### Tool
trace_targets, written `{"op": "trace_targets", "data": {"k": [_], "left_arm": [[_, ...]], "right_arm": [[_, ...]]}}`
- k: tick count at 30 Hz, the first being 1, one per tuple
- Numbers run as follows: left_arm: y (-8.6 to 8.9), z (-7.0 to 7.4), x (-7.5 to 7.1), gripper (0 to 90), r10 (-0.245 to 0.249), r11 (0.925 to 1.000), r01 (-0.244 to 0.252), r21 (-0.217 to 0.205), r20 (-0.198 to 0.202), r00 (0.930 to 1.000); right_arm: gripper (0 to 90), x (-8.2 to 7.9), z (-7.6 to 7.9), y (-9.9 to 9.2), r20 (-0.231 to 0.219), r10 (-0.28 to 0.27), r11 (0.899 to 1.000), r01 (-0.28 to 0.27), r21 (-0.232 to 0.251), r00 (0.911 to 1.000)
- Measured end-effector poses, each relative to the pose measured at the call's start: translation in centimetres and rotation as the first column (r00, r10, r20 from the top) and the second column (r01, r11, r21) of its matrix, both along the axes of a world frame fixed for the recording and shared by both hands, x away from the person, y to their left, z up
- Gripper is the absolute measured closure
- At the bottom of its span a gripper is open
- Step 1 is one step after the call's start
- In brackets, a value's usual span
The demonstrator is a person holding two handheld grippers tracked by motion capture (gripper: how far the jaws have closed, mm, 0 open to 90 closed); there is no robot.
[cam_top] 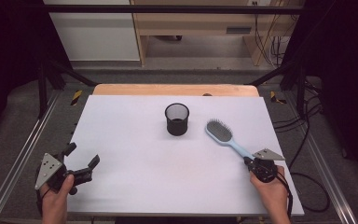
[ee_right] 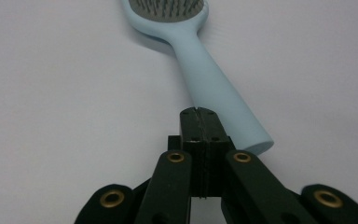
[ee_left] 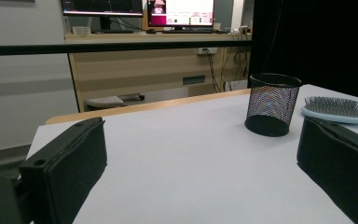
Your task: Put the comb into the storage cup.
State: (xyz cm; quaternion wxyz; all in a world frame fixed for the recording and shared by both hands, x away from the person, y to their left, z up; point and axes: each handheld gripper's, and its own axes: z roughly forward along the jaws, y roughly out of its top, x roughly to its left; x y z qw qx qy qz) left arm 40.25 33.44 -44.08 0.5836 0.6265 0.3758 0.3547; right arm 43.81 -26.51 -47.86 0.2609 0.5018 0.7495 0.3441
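Blue hairbrush (ee_right: 200,70) handle lies just beside the closed right gripper (ee_right: 200,114).

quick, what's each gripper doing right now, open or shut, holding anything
Left gripper: open, holding nothing, jaws wide apart above the white table.
Right gripper: shut, jaws pressed together, empty, beside the light blue plastic hairbrush handle.

Left gripper (cam_top: 81,161): low at the near left, jaws spread wide apart, nothing between them; grey plate on top
Left hand (cam_top: 56,196): wrapped round the grip from below, forearm entering at the bottom edge
Right gripper (ee_right: 199,114): at the near right, jaws pressed flat together
Right hand (cam_top: 272,189): behind its gripper, cable trailing along the wrist
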Motion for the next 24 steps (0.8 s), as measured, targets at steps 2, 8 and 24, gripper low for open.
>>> {"op": "trace_targets", "data": {"k": [2, 8, 24], "left_arm": [[-0.1, 0.0, 0.0, 1.5, -0.005, 1.0000, 0.005, -0.001, 0.000, 1.0000], [-0.2, 0.0, 0.0, 1.4, -0.012, 0.9999, 0.012, 0.000, 0.002, 0.9999], [-0.2, 0.1, -0.4, 1.4, 0.001, 1.0000, -0.001, -0.005, 0.002, 1.0000]], "right_arm": [[90.0, -0.1, 0.1, 0.0, 0.001, 0.001, 1.000, -0.001, 0.006, 1.0000], [90.0, -0.5, 0.4, 0.0, 0.020, 0.010, 0.999, -0.011, 0.036, 0.9997], [84.2, 0.4, 3.3, 0.5, 0.049, 0.058, 0.994, -0.062, 0.087, 0.9971]]}}
